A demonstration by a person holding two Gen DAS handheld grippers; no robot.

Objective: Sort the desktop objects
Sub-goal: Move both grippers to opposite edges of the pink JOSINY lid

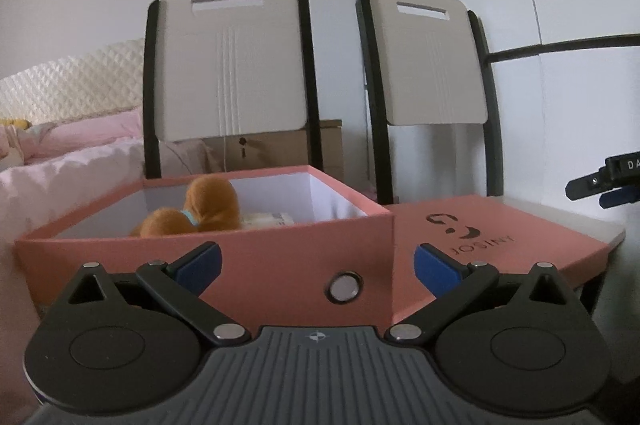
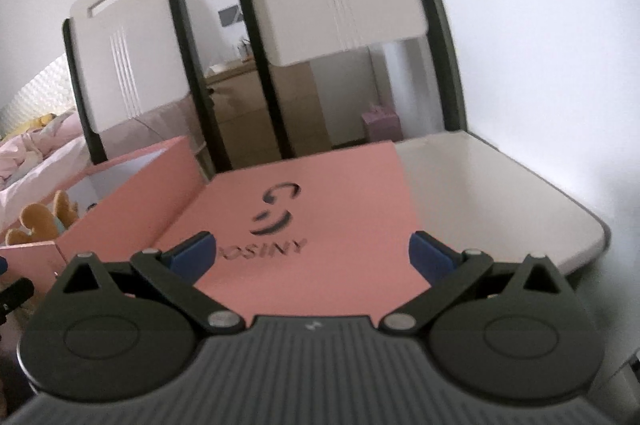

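Pink box (image 1: 208, 249) sits directly ahead of my left hand-held gripper (image 1: 318, 265), plush toy (image 1: 200, 209) inside; its lid (image 2: 304, 217) lies flat on the table (image 2: 500, 193), directly under my right hand-held gripper (image 2: 310, 255). Both hold nothing, jaws spread wide.

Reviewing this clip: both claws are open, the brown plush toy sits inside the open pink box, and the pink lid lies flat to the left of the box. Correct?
Not quite. The pink cardboard lid with the dark logo lies flat to the right of the open pink cardboard box, as the left wrist view shows. The rest holds: the brown plush toy sits inside, and the left claw and right claw are open.
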